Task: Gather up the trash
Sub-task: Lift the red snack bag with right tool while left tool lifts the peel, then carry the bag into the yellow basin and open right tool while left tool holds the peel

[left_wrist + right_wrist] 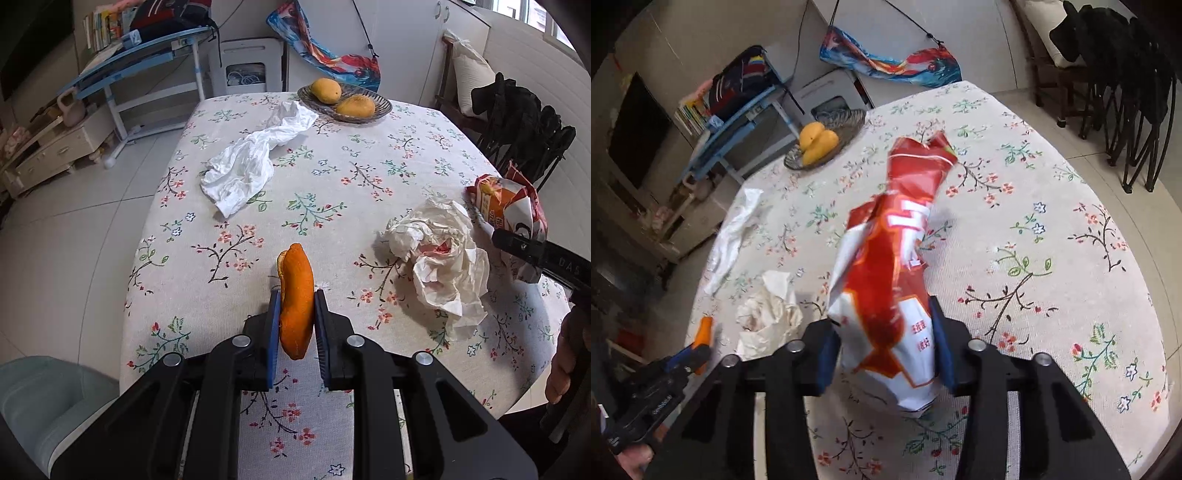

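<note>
Orange peel (296,301) stood upright between the blue pads of the left gripper (295,314), which was clamped on it at the lower centre of the left wrist view, angled down over the floral tablecloth (332,177). In the right wrist view that same gripper appeared at the lower left edge, a fingertip of the hand holding it showing in the corner.

The right gripper (884,345) pointed down at the table too, low in its own frame, its blue pads pressed against both sides of a red-and-white snack bag (886,280); the bag rose crumpled from the jaws toward the frame's centre, its torn top uppermost.

A crumpled, stained paper napkin (439,258) lay on the cloth at the right of the left view, just beside the snack bag. A white plastic bag (251,158) sprawled at the upper centre-left, well apart from the napkin. Beyond it, at the table's far edge, a woven dish (384,105) held two mangoes (325,90).
</note>
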Available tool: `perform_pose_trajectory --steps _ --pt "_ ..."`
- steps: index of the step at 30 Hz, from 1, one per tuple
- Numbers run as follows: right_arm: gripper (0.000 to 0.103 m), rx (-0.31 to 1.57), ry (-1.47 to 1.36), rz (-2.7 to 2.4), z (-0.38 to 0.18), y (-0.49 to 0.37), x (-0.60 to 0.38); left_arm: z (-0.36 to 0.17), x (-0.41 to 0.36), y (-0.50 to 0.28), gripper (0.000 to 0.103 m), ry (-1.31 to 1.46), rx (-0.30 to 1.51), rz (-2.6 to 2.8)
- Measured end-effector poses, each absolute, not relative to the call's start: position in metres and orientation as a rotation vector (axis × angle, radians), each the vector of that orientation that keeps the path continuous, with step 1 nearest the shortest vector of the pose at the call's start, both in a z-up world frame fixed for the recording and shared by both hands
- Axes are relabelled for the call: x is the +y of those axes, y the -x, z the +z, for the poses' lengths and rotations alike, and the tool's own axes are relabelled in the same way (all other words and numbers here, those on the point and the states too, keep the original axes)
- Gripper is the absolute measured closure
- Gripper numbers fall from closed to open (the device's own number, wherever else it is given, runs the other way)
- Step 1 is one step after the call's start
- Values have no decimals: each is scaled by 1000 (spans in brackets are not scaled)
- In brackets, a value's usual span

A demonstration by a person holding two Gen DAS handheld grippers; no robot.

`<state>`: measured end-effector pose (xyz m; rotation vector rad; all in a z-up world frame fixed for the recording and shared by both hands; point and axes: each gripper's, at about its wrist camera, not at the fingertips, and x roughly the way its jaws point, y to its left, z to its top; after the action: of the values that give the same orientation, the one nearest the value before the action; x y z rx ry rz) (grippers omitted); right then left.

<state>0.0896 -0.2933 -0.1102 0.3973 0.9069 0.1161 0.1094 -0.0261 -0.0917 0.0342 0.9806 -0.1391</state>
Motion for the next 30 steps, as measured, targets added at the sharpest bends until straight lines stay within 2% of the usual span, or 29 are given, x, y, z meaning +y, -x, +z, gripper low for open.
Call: perform_pose_trajectory --steps 14,30 --pt "62 855 -430 207 -94 -74 -284 -78 -32 -95 87 -51 919 -153" --pt "62 867 -394 315 -92 -19 -255 -64 14 -51 87 169 889 -176"
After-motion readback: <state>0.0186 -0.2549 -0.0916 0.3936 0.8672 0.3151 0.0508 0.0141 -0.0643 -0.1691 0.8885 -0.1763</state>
